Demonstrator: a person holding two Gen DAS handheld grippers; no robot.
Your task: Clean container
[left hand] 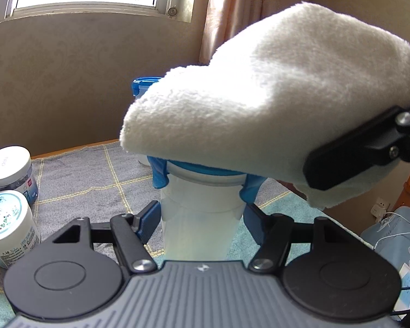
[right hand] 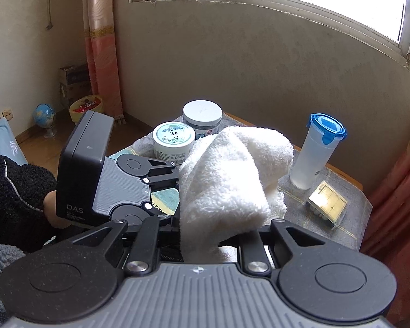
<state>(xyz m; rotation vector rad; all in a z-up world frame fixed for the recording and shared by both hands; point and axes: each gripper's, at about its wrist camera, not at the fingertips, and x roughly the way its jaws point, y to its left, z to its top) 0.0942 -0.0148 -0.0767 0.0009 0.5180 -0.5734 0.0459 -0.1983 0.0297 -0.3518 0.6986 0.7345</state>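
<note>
While the left gripper [left hand: 202,216] pinches a frosted white container [left hand: 201,218] between its blue-padded fingers [left hand: 147,222], the right gripper [right hand: 218,235] is clamped on a folded white towel [left hand: 259,104]; the towel rests on the container's blue lid [left hand: 205,170], covering most of it from above; one black finger [left hand: 352,153] of the right gripper shows against the cloth at the right of the left wrist view; the container stands upright over a counter [right hand: 300,207] spread with a grey checked cloth; in the right wrist view the towel hides the container completely. Beside them stand two round white-lidded jars, one with a printed lid [right hand: 173,142], one plain [right hand: 202,117] just behind it; a second frosted bottle with a blue lid [right hand: 317,150] stands well to the right, near a small clear box [right hand: 328,203]; a dark fleece sleeve [right hand: 16,188] reaches the left gripper's body.
</note>
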